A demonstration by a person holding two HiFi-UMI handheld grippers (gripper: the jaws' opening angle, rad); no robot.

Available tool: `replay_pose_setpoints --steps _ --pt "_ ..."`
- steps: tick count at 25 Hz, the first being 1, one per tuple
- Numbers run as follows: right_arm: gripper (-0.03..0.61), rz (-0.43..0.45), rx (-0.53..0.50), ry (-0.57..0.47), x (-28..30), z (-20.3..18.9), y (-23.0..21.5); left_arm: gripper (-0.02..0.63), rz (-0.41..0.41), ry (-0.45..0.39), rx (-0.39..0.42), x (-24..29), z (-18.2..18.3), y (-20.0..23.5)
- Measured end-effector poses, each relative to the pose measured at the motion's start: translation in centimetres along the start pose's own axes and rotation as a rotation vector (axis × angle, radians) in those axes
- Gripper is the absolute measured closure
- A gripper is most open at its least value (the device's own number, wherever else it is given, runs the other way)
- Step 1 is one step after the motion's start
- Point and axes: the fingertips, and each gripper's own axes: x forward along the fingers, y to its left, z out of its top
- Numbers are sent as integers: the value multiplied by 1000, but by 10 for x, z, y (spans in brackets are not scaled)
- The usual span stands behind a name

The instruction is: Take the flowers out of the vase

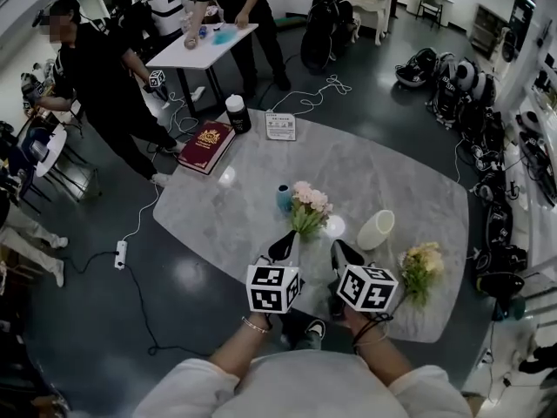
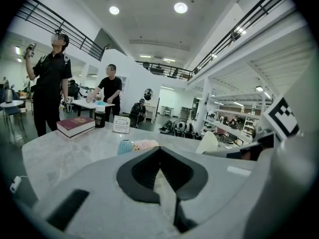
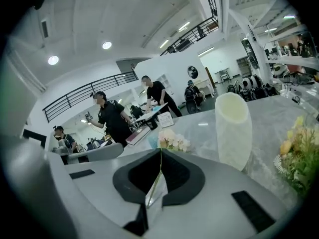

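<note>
A bunch of pink flowers (image 1: 311, 200) hangs over the grey marble table (image 1: 218, 207), right beside a small blue vase (image 1: 285, 198), its green stems running down toward my grippers. In the right gripper view a thin green stem sits in the seam of my right gripper (image 3: 160, 152), which is shut on it below the pink flowers (image 3: 172, 141). My left gripper (image 1: 285, 244) is just left of the stems, jaws shut (image 2: 160, 150); I see no stem in them. A white vase (image 1: 376, 230) stands upright to the right. A yellow bunch (image 1: 421, 268) lies near the table's right edge.
A red book (image 1: 206, 145), a black cup (image 1: 238, 113) and a sign card (image 1: 280, 126) sit at the table's far edge. People stand around a white table (image 1: 202, 45) behind. Cables and a power strip (image 1: 121, 253) lie on the floor at left, bags (image 1: 452, 81) at right.
</note>
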Motion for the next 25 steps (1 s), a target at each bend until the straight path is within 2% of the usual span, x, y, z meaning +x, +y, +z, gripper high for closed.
replay_pose_setpoints --steps 6,12,16,25 --pt "572 -33 -112 -45 -25 12 0 604 42 -21 -41 -22 9 -11" --pt "572 -67 -130 -69 -39 13 7 605 39 -29 -20 -32 18 -12" --pt "572 -110 -139 -91 -52 17 5 606 2 -38 -14 -33 23 -17" --pt "572 -247 -71 -159 -79 -1 26 606 -104 -33 28 -72 19 -3"
